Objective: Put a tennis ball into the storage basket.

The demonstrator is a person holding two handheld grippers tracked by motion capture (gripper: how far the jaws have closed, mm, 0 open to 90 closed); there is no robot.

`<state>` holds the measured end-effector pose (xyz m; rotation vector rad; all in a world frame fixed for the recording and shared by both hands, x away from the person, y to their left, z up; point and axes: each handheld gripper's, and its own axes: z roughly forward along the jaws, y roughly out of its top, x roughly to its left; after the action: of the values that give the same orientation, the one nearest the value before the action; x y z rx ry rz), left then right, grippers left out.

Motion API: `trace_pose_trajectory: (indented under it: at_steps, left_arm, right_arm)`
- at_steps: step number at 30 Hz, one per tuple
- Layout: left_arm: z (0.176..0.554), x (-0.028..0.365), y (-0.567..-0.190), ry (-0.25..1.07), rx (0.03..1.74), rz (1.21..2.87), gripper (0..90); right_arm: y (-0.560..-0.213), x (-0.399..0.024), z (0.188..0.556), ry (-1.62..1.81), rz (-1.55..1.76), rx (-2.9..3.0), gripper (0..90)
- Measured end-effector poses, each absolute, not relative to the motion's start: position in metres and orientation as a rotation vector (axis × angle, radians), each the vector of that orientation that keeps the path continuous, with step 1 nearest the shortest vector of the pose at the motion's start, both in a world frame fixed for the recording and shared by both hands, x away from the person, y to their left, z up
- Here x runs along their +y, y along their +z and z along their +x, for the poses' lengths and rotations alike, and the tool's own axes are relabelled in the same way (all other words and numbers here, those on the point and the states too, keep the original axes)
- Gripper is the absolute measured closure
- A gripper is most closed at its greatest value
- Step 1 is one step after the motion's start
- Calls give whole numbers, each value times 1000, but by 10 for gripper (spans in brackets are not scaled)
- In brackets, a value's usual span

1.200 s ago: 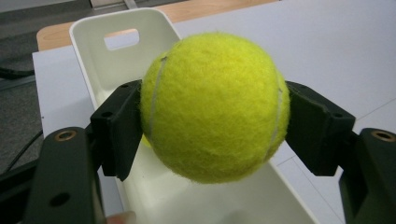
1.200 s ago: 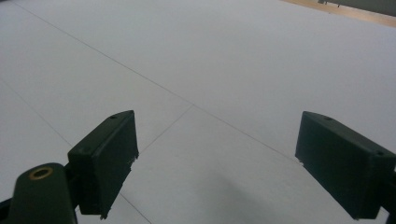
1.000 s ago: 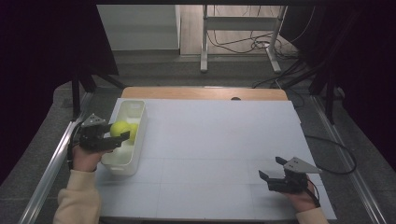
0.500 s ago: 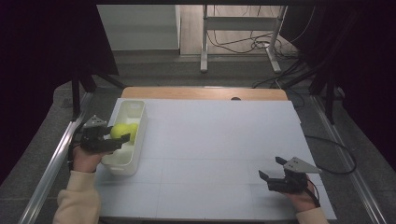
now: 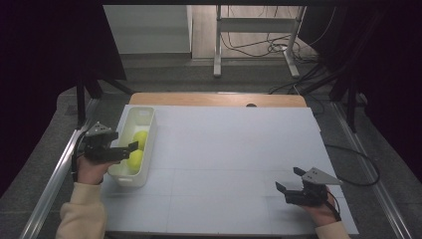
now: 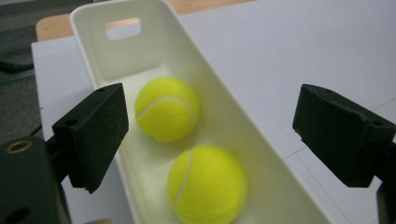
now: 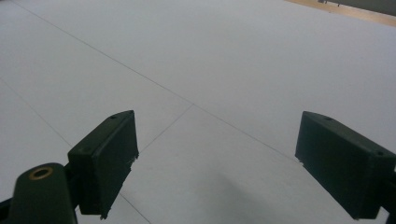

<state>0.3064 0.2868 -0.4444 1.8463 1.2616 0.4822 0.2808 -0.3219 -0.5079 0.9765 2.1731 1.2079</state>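
A white plastic bin (image 5: 145,113) stands at the table's left edge with two yellow tennis balls in it, one farther (image 5: 141,138) and one nearer (image 5: 135,159). My left gripper (image 5: 127,150) hovers over the bin's near end. Its jaws have just been opening and stand apart, with nothing pressed between them. In the left gripper view the near ball (image 6: 207,183) lies loose on the bin floor below my left gripper (image 6: 212,126), and the far ball (image 6: 167,108) rests beyond it. My right gripper (image 5: 287,179) stands open above the table at the front right, with nothing in it (image 7: 224,158).
The white table top (image 5: 224,149) stretches bare between the two hands, with a wooden strip (image 5: 214,99) along its far edge. A metal rail (image 5: 54,174) runs beside the table on the left. Cables (image 5: 259,47) lie on the floor behind.
The left gripper's jaws have spread apart over the bin, and the near ball now lies free in it. Neither hand has shifted.
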Motion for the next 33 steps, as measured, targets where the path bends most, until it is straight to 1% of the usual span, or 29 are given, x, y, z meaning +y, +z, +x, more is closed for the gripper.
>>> trace_pose_trajectory:
  at_steps: [10,14,33]
  left_arm:
    - [295,273,-436,462,1105,1804,118]
    - [294,268,-434,454,1089,1787,122]
    - [285,228,-437,393,961,1849,131]
  right_arm:
    - [-508,-322,283,1225,975,2173,136]
    - [-508,-322,283,1234,971,2176,136]
    - [-508,-319,282,1235,945,2197,137]
